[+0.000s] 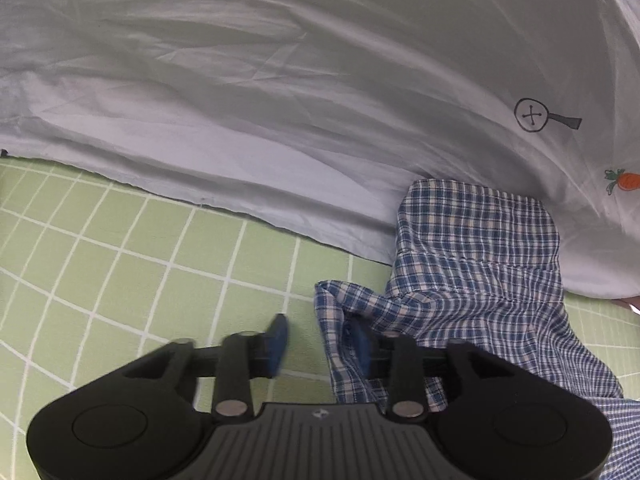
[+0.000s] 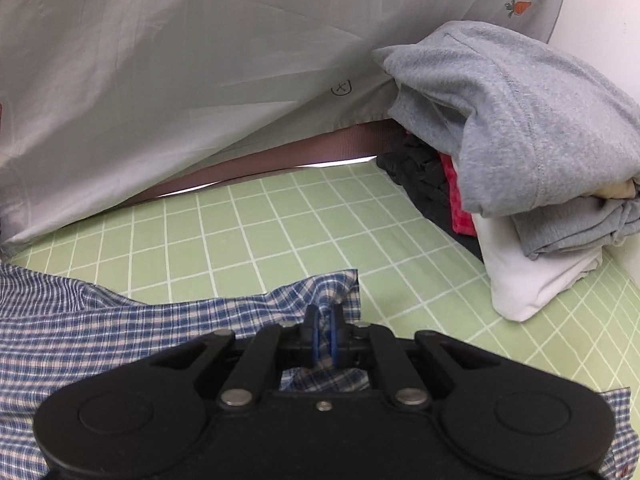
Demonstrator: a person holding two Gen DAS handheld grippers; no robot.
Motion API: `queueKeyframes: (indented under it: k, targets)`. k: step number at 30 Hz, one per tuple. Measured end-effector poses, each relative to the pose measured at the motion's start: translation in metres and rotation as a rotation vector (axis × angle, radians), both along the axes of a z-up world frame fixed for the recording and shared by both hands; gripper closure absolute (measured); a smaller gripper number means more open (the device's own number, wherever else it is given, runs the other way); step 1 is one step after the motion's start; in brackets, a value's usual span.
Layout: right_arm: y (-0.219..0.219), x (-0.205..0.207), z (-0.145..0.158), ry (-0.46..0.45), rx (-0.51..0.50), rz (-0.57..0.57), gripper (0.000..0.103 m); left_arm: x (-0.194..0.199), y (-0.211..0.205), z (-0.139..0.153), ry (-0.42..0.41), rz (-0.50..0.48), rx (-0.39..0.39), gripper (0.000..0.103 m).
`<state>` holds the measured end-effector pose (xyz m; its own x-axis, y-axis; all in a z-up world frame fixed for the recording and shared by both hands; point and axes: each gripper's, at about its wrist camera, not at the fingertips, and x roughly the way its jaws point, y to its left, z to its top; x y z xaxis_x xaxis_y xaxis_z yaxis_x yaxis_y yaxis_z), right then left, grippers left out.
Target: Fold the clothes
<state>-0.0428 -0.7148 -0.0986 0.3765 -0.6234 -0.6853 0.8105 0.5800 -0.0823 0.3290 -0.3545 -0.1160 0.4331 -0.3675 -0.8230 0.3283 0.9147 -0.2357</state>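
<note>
White sheet (image 1: 280, 80) drapes behind green grid mat (image 1: 120, 260). Clothes pile (image 2: 520, 152) on mat, well right. Plaid shirt (image 1: 476, 264) lies rumpled on mat before us. Our right gripper (image 2: 325, 340) pinches shirt corner; left gripper (image 1: 318, 342) spread, shirt edge between fingers. We judge grasping stage; next: left closes on edge.

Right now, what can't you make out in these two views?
- Plaid shirt: its full shape; cut off by the bottom and right edges in the left wrist view, covered by the right hand-held gripper body in the right wrist view.
- Left hand-held gripper: one fingertip is motion-blurred; whether its far pad touches cloth is unclear.
- Pile: lower garments hidden under the grey top one, right wrist view.
</note>
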Motion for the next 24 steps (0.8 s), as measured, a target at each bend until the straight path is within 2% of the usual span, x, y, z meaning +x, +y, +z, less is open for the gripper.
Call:
queueKeyframes:
  k: [1,3,4,8,13,17,20,24]
  targets:
    - [0.002,-0.001,0.002,-0.001,-0.004,0.001,0.097,-0.003,0.003,0.006,-0.008,-0.001,-0.021,0.024]
    - [0.01,-0.002,0.012,-0.014,-0.028,0.015,0.097,-0.01,0.009,0.019,-0.021,-0.002,-0.062,0.022]
    - [0.015,-0.003,0.019,-0.021,-0.047,0.024,0.097,-0.014,0.013,0.027,-0.024,0.0,-0.072,0.017]
    - [0.047,-0.013,0.048,-0.083,-0.084,0.076,0.097,-0.044,0.033,0.06,-0.067,0.018,-0.068,0.015]
    - [0.094,-0.033,0.082,-0.182,-0.104,0.159,0.097,-0.111,0.074,0.091,-0.09,0.029,-0.079,0.011]
    - [0.148,-0.049,0.1,-0.215,-0.132,0.251,0.097,-0.171,0.109,0.093,-0.057,0.045,-0.066,0.011]
    - [0.195,-0.059,0.1,-0.185,-0.157,0.35,0.097,-0.214,0.133,0.088,-0.029,0.041,-0.055,0.011]
    - [0.255,-0.073,0.083,-0.113,-0.145,0.484,0.097,-0.259,0.158,0.075,0.015,0.045,-0.033,0.011]
